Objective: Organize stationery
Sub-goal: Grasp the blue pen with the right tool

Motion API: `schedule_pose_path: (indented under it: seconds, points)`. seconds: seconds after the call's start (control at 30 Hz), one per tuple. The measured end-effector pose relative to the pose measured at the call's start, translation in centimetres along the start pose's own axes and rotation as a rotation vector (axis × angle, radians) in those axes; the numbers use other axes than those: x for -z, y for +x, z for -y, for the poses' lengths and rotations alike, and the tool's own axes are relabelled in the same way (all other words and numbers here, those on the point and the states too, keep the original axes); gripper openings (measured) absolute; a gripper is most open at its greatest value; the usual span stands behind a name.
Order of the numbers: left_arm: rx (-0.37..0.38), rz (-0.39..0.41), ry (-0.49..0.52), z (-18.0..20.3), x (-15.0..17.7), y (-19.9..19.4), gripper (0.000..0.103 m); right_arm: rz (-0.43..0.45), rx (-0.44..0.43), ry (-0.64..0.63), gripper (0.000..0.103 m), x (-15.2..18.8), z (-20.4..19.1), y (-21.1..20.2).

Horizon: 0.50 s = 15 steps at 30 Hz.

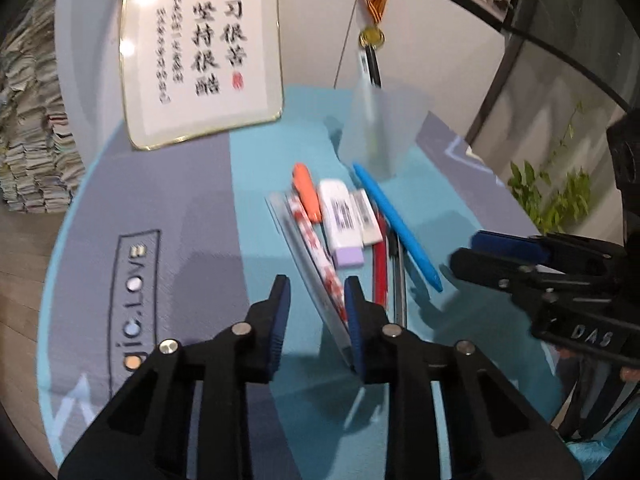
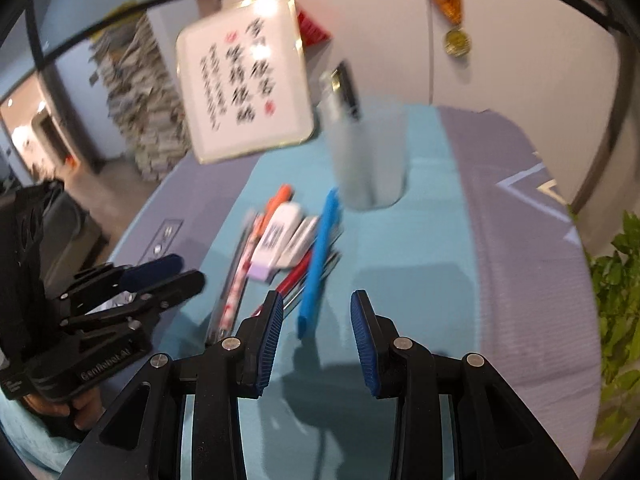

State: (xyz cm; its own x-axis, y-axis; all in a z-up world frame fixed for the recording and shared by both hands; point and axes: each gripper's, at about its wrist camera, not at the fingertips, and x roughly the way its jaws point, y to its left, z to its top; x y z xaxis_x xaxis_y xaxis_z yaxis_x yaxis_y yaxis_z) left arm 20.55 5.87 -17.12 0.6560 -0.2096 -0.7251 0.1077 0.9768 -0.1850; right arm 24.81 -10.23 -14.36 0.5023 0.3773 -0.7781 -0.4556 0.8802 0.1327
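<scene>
Left wrist view: the left gripper (image 1: 316, 296) hangs over a blue and grey mat (image 1: 172, 208), its jaws parted with nothing pressed between the pads. The near end of a clear ruler (image 1: 304, 264) and a red-and-white patterned pen (image 1: 320, 256) run in beside the right-hand finger (image 1: 354, 316); whether they touch it is unclear. Straight ahead of the tips lies the stationery heap: an orange marker (image 1: 307, 192), a white eraser with a purple end (image 1: 342, 220), a smaller white eraser (image 1: 366, 216), a red pen (image 1: 380, 272) and a blue pen (image 1: 400, 228) angled off to the right. Beyond the heap stands a frosted pen cup (image 1: 376, 128) with a dark pen in it. Farther left a framed calligraphy sign (image 1: 200, 52) leans against the wall. The right gripper (image 1: 476, 248) reaches in from the right edge, just beside the blue pen's near end.

Right wrist view: the right gripper (image 2: 316, 320) is parted and holds nothing. The blue pen (image 2: 320, 260) has its near end between the fingers, not touching either pad. The heap sits ahead and left, the erasers (image 2: 280, 236) blurred. The pen cup (image 2: 368, 152) stands ahead, the sign (image 2: 244, 88) to its left. The left gripper (image 2: 172, 276) comes in from the left, a hand (image 2: 76, 412) under it. Green leaves (image 2: 616, 300) fill the right edge.
</scene>
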Motion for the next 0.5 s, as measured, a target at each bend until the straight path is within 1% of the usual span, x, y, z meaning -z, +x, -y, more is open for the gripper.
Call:
schedule_pose_path:
  seconds: [0.2, 0.3, 0.33, 0.37, 0.4, 0.43, 0.47, 0.5]
  points:
    - [-0.007, -0.034, -0.016, -0.5, 0.2, 1.2, 0.022, -0.041, 0.053, -0.025, 0.035, -0.4, -0.8, 2.3]
    - [-0.010, -0.054, -0.012, -0.5, 0.3, 1.6, 0.022, -0.076, 0.093, -0.003, 0.034, -0.2, -0.5, 3.6]
    - [-0.009, -0.057, -0.015, -0.7, 0.4, 1.7, 0.023, -0.080, 0.093, 0.010, 0.030, -0.2, -0.3, 3.8]
    - [-0.002, -0.058, -0.023, -0.9, 0.4, 1.7, 0.023, -0.084, 0.086, 0.023, 0.016, -0.1, 0.0, 3.8]
    - [-0.004, -0.059, -0.026, -1.0, 0.4, 1.6, 0.022, -0.082, 0.087, 0.029, 0.012, -0.2, 0.3, 3.8]
    - [-0.014, -0.056, -0.022, -1.0, 0.3, 1.6, 0.020, -0.072, 0.090, 0.033, 0.011, -0.2, 0.6, 3.5]
    - [-0.025, -0.051, -0.015, -1.0, 0.4, 1.4, 0.014, -0.059, 0.098, 0.034, 0.011, -0.1, 0.8, 3.1]
    - [-0.033, -0.050, -0.010, -1.1, 0.4, 1.3, 0.010, -0.052, 0.097, 0.030, 0.011, 0.0, 1.0, 2.6]
